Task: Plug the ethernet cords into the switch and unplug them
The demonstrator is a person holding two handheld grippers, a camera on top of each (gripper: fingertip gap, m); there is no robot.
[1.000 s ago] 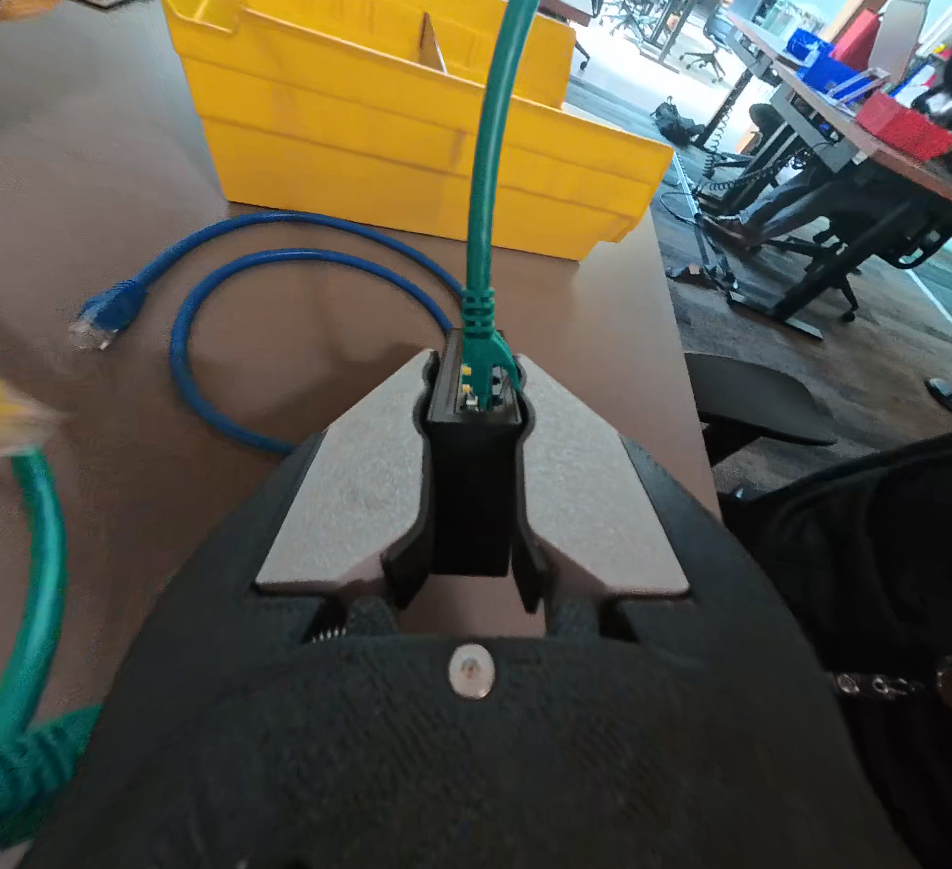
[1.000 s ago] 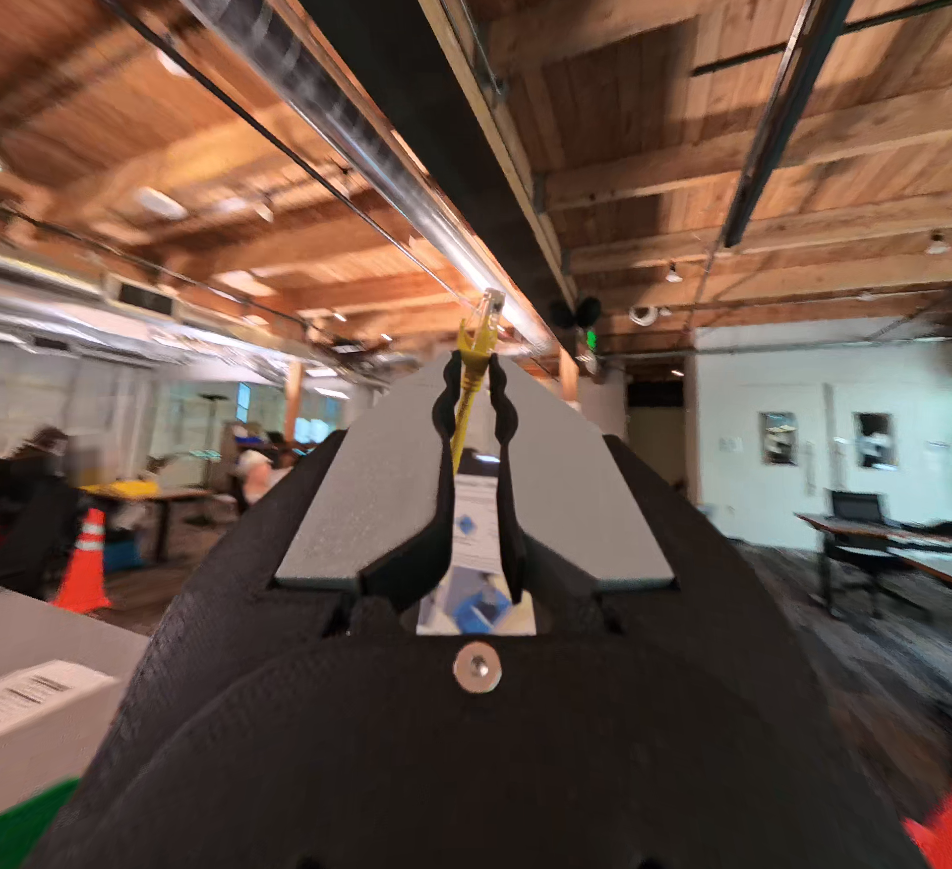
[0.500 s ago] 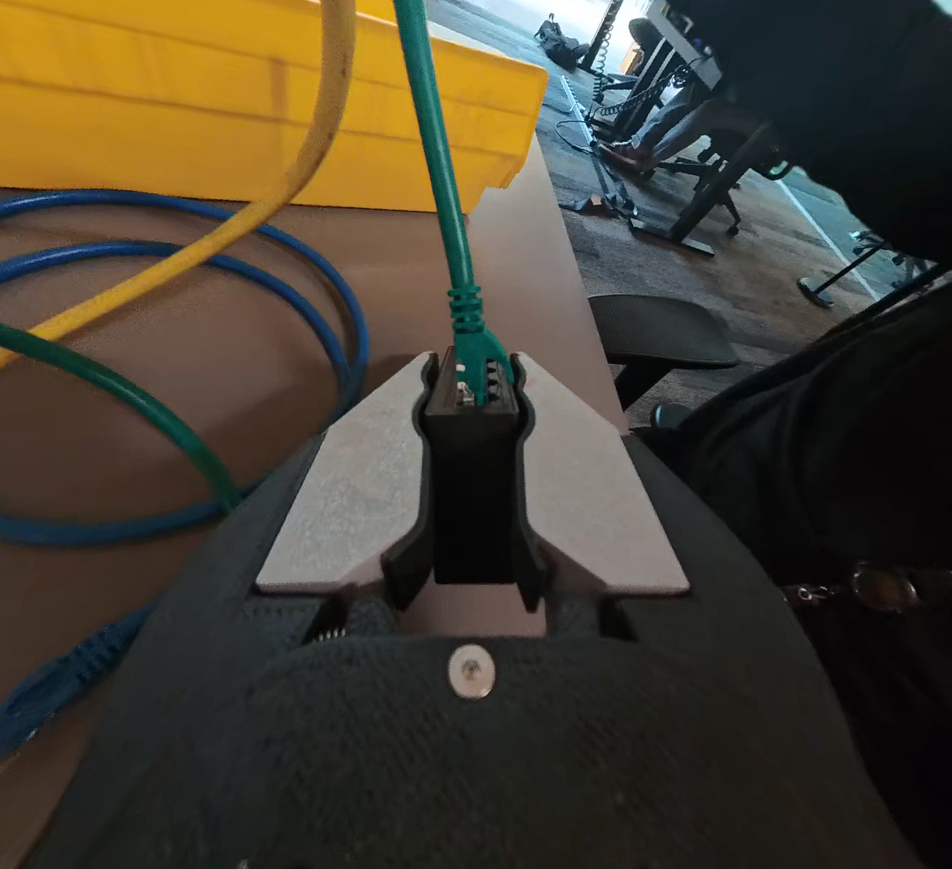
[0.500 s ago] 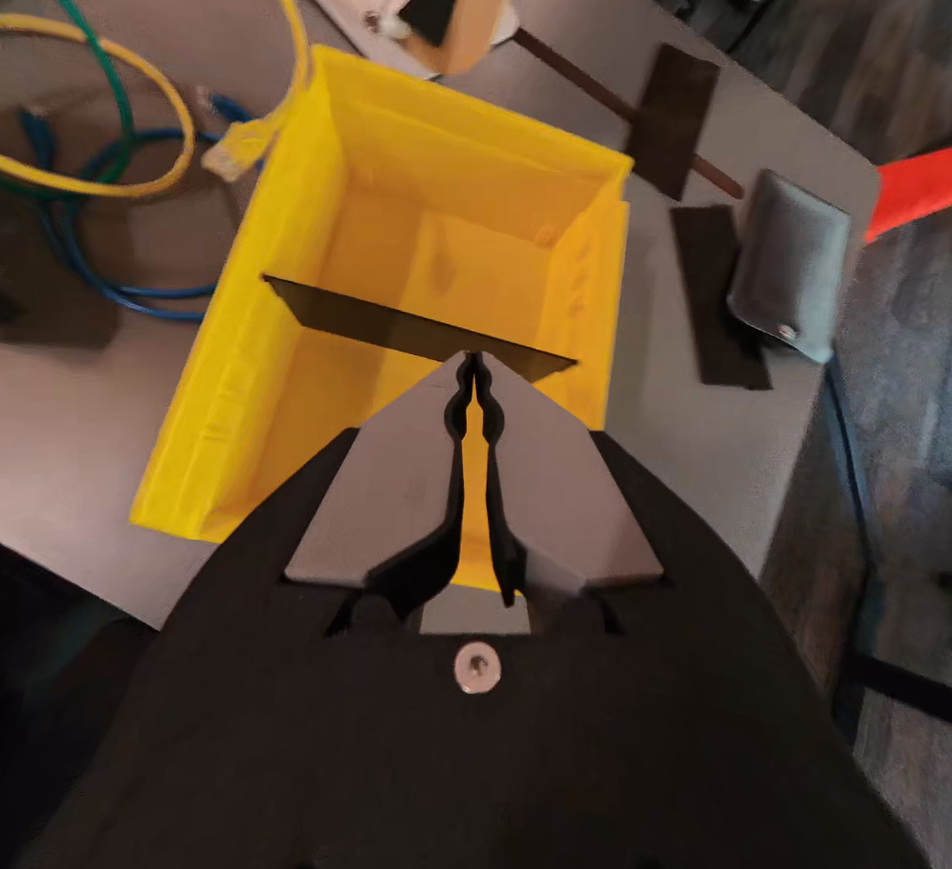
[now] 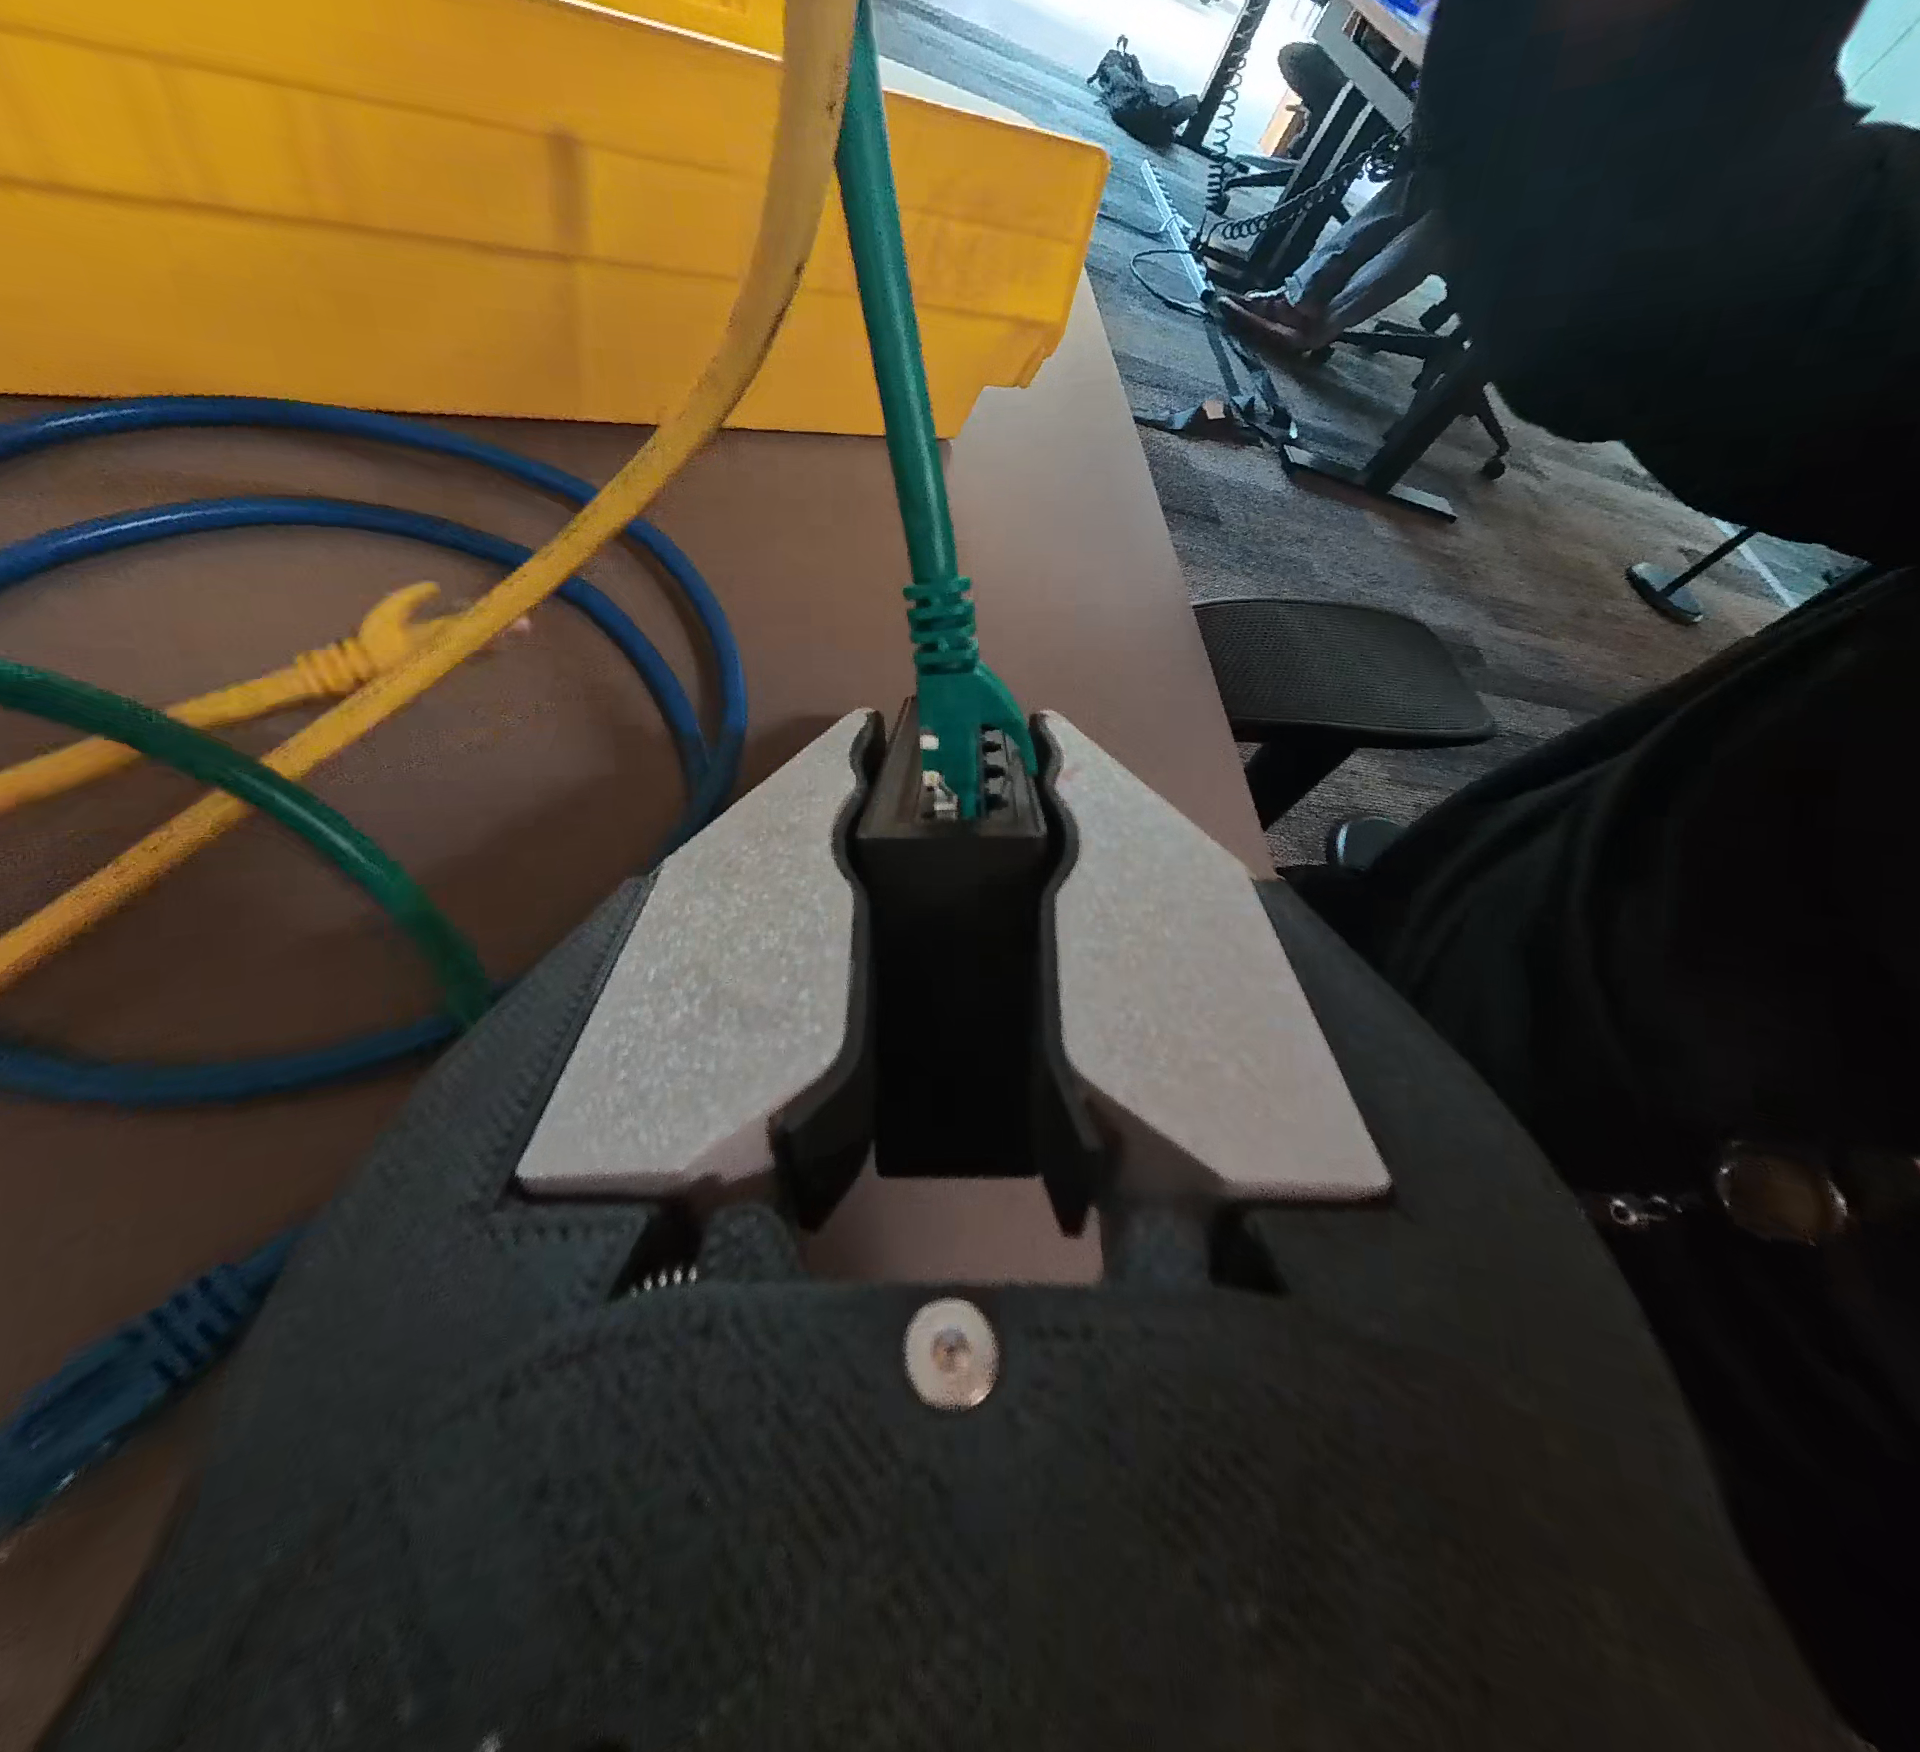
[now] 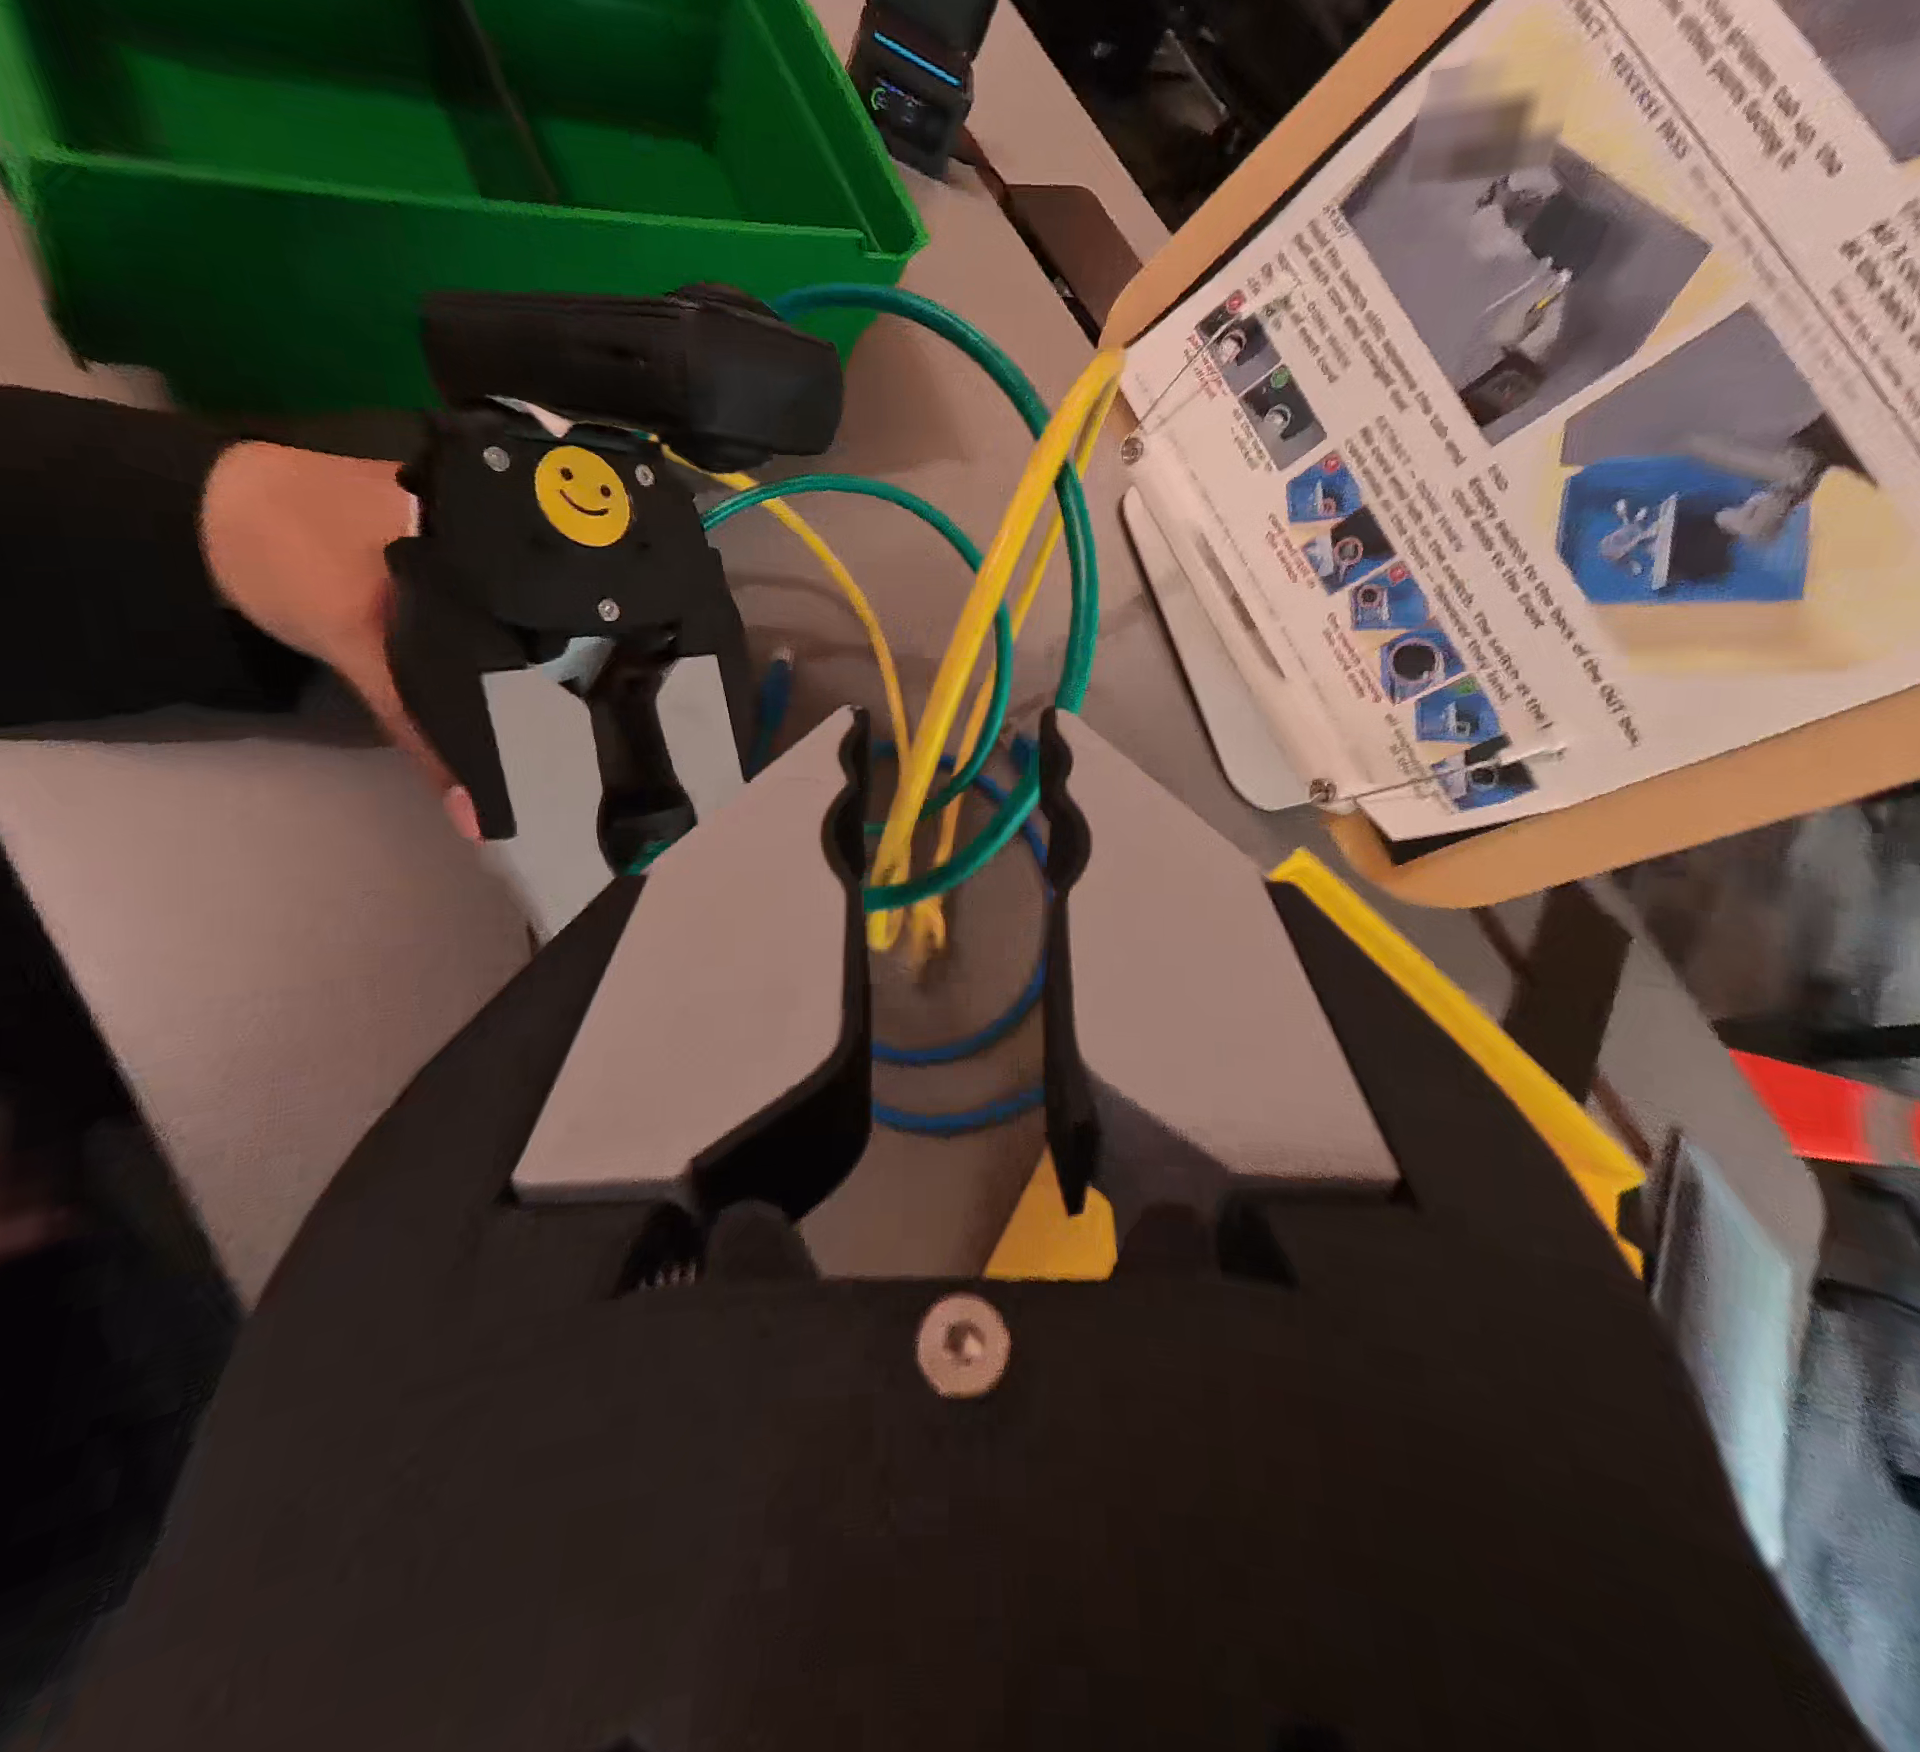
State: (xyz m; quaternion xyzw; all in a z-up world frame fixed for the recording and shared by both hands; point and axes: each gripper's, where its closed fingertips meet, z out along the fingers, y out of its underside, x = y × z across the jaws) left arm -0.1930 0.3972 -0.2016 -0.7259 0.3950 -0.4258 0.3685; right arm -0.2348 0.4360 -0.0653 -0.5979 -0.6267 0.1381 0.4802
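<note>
The black switch [image 5: 951,964] sits clamped between the fingers of the left gripper [image 5: 954,767], port face pointing away from the camera, with the green cord [image 5: 894,352] plugged into one port and rising steeply out of frame; holding the switch off the bench [image 5: 935,507] this way probably keeps its ports steady and reachable for the other hand. A yellow cord [image 5: 665,476] hangs in front of the yellow bin [image 5: 416,175], and its loose plug [image 5: 384,637] lies on the bench inside the blue cord [image 5: 665,580] coil, so it looks unplugged. The right gripper [image 6: 951,767] has its jaws spread well apart around nothing, looking down over the tangle of yellow, green and blue loops, seemingly poised over a yellow plug [image 6: 920,933] for the next pick. Only the left wrist view shows the ports and the seated green plug; only the right wrist view shows the left gripper from outside [image 6: 597,767], the person's hand [image 6: 301,559] on it, a green bin [image 6: 416,144] behind, a small dark device [image 6: 920,61] and a clipboard of printed sheets [image 6: 1507,403] at the side
</note>
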